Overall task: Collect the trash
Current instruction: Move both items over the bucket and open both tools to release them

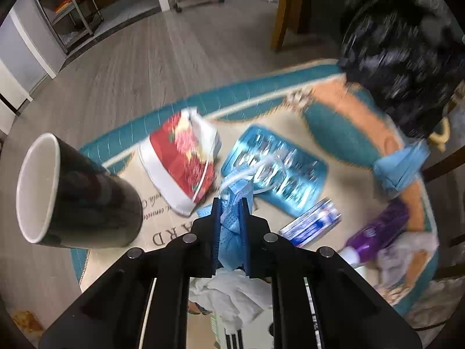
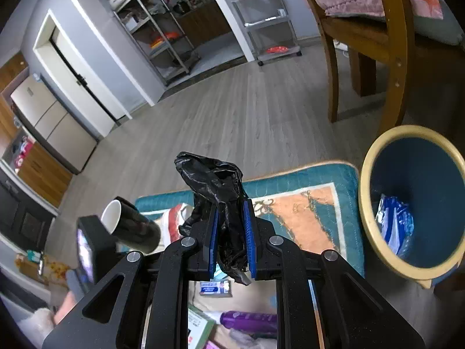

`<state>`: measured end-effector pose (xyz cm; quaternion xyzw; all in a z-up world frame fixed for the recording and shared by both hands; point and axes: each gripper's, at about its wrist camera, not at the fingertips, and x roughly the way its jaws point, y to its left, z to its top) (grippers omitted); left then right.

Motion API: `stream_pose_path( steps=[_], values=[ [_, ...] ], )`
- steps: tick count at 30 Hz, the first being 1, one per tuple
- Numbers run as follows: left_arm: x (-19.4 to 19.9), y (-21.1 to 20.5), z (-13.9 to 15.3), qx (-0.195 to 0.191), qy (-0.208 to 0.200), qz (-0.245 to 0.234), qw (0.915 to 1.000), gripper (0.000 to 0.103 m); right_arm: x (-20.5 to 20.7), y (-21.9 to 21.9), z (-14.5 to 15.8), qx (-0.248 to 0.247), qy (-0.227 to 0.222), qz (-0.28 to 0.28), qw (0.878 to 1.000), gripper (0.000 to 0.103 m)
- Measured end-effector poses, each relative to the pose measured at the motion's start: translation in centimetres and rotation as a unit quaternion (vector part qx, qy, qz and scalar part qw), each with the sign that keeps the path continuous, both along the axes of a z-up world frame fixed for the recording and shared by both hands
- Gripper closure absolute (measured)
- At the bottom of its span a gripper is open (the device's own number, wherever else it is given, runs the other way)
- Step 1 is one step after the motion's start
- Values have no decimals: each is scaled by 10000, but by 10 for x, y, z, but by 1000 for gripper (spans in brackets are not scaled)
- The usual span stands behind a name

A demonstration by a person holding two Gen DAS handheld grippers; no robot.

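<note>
My left gripper (image 1: 231, 203) is shut on a crumpled blue face mask (image 1: 232, 218), held above the rug (image 1: 180, 226). On the rug lie a red and white packet (image 1: 183, 160), a blue plastic tray (image 1: 276, 165), a second blue mask (image 1: 402, 165), a small blue and white box (image 1: 312, 224) and a purple bottle (image 1: 375, 232). My right gripper (image 2: 231, 218) is shut on the edge of a black trash bag (image 2: 216, 186); the bag also shows in the left wrist view (image 1: 404, 58) at upper right.
A black cup with white inside (image 1: 75, 192) lies tipped at the rug's left edge. A blue bin with a yellow rim (image 2: 366, 203) stands at the right and holds blue wrappers. A wooden chair (image 2: 389, 58) stands behind it. Metal shelves (image 2: 157, 37) line the far wall.
</note>
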<state>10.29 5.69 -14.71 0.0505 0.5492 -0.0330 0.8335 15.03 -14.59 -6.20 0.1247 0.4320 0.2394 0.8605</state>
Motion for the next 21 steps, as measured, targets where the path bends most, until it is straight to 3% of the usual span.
stream_pose_path(
  steps=[11, 21],
  values=[
    [-32, -7, 92, -512, -1274, -137, 9904, 92, -18, -25, 31, 28, -288, -469, 9985, 85],
    [-38, -40, 133, -889, -1886, -371, 9773, 92, -40, -79, 61, -192, -660, -997, 9926, 85]
  ],
)
